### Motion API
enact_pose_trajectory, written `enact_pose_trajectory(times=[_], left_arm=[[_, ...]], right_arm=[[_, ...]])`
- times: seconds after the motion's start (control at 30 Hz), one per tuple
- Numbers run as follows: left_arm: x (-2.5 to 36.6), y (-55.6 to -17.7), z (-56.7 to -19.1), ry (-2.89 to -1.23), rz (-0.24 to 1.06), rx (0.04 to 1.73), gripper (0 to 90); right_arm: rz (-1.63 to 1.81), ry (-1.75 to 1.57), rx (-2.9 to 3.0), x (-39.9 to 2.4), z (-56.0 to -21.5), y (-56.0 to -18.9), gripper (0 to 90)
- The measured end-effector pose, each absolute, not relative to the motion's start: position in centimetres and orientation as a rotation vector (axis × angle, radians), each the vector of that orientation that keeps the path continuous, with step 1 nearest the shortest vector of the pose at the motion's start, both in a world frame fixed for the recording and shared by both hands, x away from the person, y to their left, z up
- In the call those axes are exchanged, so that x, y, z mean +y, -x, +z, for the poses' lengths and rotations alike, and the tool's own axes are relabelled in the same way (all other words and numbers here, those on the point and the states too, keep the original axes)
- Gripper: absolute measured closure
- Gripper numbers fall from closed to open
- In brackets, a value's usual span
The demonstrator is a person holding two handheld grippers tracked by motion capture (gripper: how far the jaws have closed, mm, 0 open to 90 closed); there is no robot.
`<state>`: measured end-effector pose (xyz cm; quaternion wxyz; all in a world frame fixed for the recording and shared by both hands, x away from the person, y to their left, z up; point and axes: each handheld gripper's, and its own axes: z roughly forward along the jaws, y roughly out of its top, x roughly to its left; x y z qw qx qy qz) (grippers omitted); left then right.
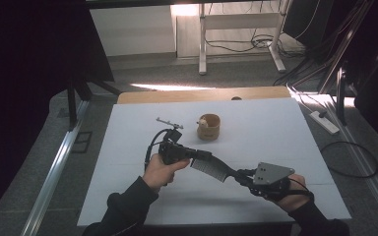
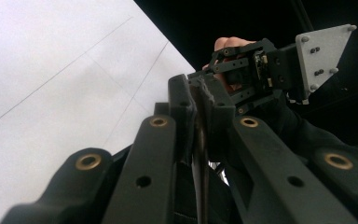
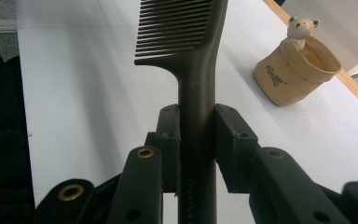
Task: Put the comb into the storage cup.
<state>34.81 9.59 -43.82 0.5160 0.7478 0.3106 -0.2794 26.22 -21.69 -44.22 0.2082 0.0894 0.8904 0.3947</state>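
1. The left gripper (image 1: pixel 200 156) sat at the left of the pair above the white table (image 1: pixel 275 128), its jaws pointing right. In the left gripper view its pads (image 2: pixel 186 109) were clamped on the thin toothed end of the comb (image 2: pixel 200 140).

2. The comb (image 1: pixel 210 168) hung in the air between the two hands, clear of the table. Its long axis ran from upper left down to lower right, toothed end left, handle right.

3. The right gripper (image 1: pixel 239 176) pointed left along that same axis. In the right gripper view its pads (image 3: pixel 170 140) pressed both sides of the comb's handle (image 3: pixel 196 135).

4. Both grippers held the comb, one at each end, so neither was nearer. My judgement: one must let go next.

5. The tan cup (image 1: pixel 209 127) with a small bear stood well beyond the comb.
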Motion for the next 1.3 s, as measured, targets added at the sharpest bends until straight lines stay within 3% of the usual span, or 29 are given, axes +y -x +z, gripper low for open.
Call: enact_pose_trajectory(times=[0.2,0.73,1.3], left_arm=[[9.8,-34.7,-43.4,-1.796,-0.641,0.736,83.6],[10.6,-34.8,-43.0,-1.821,-0.582,0.728,83.5],[12.0,-35.0,-42.8,-1.797,-0.517,0.766,83.4]], right_arm=[[1.119,-0.257,2.472,-21.7,-44.2,-26.2,65.5],[1.094,-0.439,2.52,-22.0,-44.8,-27.0,32.2],[1.074,-0.602,2.609,-22.6,-45.3,-28.0,18.9]])
